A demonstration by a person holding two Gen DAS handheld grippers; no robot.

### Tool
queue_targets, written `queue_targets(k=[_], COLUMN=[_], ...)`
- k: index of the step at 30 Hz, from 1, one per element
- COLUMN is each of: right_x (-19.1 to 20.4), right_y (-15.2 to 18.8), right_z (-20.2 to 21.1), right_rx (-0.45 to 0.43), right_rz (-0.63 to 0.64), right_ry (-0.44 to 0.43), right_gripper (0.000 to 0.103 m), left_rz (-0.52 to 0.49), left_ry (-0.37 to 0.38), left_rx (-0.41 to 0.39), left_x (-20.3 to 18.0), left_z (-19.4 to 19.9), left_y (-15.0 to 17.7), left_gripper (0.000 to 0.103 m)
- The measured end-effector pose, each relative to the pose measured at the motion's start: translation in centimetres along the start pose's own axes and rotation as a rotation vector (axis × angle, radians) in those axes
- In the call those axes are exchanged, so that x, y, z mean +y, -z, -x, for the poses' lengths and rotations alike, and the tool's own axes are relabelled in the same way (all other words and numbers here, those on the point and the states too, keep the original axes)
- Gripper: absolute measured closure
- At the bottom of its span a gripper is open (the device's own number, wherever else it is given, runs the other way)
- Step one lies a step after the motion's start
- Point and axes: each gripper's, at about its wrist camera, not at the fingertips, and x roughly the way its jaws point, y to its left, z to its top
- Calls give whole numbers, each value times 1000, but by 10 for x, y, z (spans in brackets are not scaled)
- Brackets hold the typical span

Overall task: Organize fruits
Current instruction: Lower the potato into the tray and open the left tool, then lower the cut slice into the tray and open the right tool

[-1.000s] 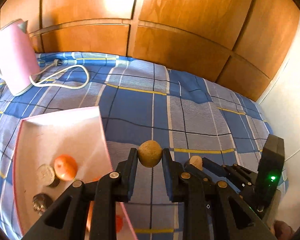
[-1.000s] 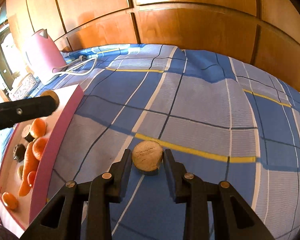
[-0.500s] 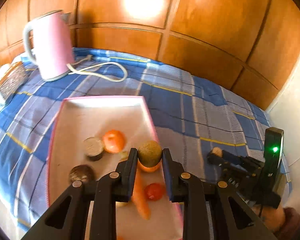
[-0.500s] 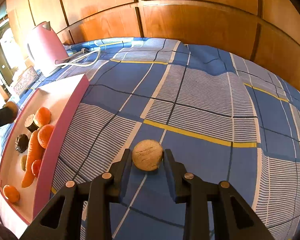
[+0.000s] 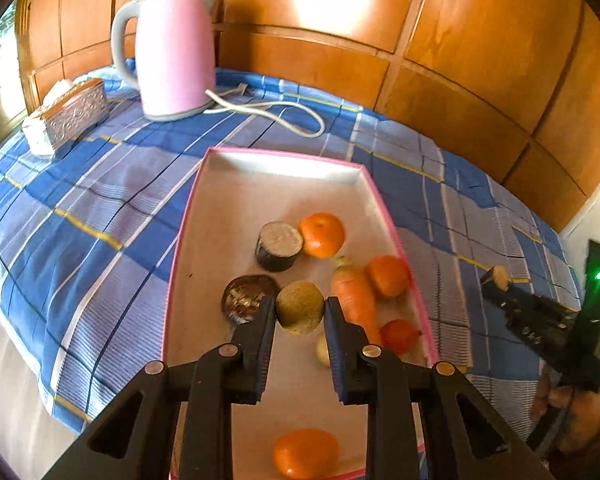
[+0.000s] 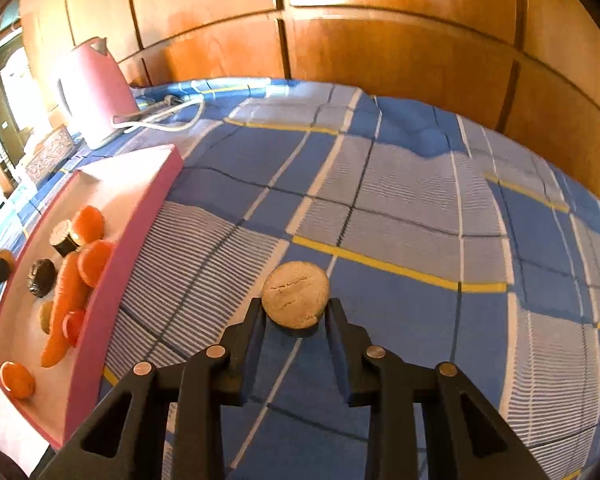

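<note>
Two grippers in use, each clamped on one fruit. Left gripper (image 5: 300, 316): jaws pressed onto a round greenish-brown fruit (image 5: 300, 307), held over the pink-rimmed tray (image 5: 380, 196), just above its floor. Right gripper (image 6: 296, 316): jaws pressed onto a tan round fruit (image 6: 295, 294) with a cracked top and dark base, over the blue plaid cloth (image 6: 400, 208), right of the tray, well apart from it.

Tray contents, near to far, left wrist view: 1 orange (image 5: 305, 458) at near edge; small pale piece (image 5: 322, 354) and small red fruit (image 5: 398, 334); carrot (image 5: 354, 296) lying lengthwise; dark cut half (image 5: 246, 298) touching left jaw in view; 2nd orange (image 5: 388, 276) beside carrot; dark-skinned cut piece (image 5: 279, 246), pale face up; 3rd orange (image 5: 322, 234) just beside it.

Beyond tray: white cord (image 5: 276, 114), pink kettle (image 5: 170, 52) upright, embossed metal-look box (image 5: 70, 114) to its left. Wood panel wall (image 5: 460, 60) behind.

No legible text, brand or label on any item.
</note>
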Motion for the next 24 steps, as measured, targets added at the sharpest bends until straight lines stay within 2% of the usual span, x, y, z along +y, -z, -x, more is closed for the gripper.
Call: queue_targets(k=[3,5,6,7,12,16,21,24], right_x=[9,17,22,27,65,97,131,145], right_y=[-5,-9,-11,-12,-20,-22,-29,-30], right_z=[7,13,16,18,30,33,25,19], right_rx=[-14,-24,-28,-31,-46,-37,12,28], right_rz=[7,9,16,24,91,153,191,206], right_ry=[-25,-60,-79,-96,-197,-267,-351,-370], right_gripper=[73,73,73,73,73,73,72,69], left_rz=[12,16,26,32,29,58,97,109], left_ry=[-25,-32,-39,-46,-60,-74,-96,-106], left_rx=[14,8,-6,-21,-59,-74,-88,-91], left_x=[4,5,7,8,10,19,29,34], left_z=[-4,-2,1,3,14,20,26,27], left_y=[5,7,7,7,7,8,9,10], left_gripper=[74,54,39,37,36,31,28,26])
